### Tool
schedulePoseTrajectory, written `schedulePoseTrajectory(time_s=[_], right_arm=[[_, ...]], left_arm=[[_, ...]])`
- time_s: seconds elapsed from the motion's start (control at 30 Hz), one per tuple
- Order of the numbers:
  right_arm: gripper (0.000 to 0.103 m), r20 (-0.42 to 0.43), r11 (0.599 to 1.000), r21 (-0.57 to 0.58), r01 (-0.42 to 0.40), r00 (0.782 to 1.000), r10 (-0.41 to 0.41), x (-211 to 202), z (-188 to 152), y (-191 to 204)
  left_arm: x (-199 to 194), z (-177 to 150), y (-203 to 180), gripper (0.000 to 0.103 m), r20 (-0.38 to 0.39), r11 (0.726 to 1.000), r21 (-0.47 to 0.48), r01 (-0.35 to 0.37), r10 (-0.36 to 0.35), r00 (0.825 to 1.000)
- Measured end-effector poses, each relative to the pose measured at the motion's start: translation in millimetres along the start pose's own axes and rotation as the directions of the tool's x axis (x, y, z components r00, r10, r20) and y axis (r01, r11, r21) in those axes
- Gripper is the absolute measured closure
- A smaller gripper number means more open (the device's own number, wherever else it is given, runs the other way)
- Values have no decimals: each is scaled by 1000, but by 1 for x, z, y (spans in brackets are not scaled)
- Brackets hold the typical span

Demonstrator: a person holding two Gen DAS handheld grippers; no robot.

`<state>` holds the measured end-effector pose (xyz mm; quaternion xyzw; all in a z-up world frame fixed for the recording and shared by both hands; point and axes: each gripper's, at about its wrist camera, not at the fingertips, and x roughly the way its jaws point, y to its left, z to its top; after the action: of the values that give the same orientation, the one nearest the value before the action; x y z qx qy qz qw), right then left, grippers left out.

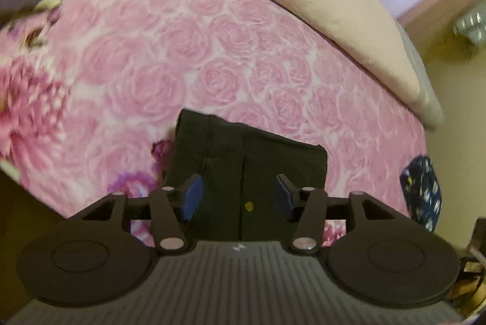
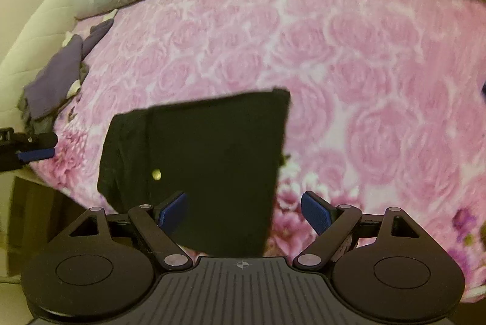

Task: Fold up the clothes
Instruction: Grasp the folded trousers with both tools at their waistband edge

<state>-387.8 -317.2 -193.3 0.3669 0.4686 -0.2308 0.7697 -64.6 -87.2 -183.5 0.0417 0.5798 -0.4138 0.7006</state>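
Observation:
A black folded garment (image 1: 258,154) lies flat near the front edge of a pink rose-patterned bedspread (image 1: 212,51); a small yellow dot (image 1: 249,205) shows on it. My left gripper (image 1: 238,195) hovers over it, open, its blue pads apart and nothing pressed between them. In the right wrist view the same garment (image 2: 206,160) fills the lower middle. My right gripper (image 2: 243,211) stands open above the garment's right edge, one pad over the cloth and one over the bedspread (image 2: 349,81). A blue finger pad (image 2: 36,154) of the left gripper shows at the far left.
A heap of purple and grey clothes (image 2: 57,81) lies at the bed's left edge. A beige blanket (image 1: 319,8) is bunched along the far side. A dark blue patterned cloth (image 1: 420,191) sits at the bed's right edge. The floor shows beyond the bed.

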Motion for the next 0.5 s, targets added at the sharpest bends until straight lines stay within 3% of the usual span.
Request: schedulePoseTrajectory(time_s=[0.13,0.23,0.37,0.5], right_arm=[[18,-55,988,115,-100,993,107,25,-6,-33],[18,-54,979,162,-125,989,136,48,-3,-43],[18,-31,969,219,-116,992,125,77,2,-50],[18,6,947,294,-127,991,131,99,6,-58]], left_arm=[[22,-9,36,46,-6,997,-71,-10,9,1000],[48,-9,65,43,-16,993,-115,14,-16,1000],[85,-4,92,43,-30,984,-141,108,-113,993],[116,2,111,42,-66,961,-169,221,-235,970]])
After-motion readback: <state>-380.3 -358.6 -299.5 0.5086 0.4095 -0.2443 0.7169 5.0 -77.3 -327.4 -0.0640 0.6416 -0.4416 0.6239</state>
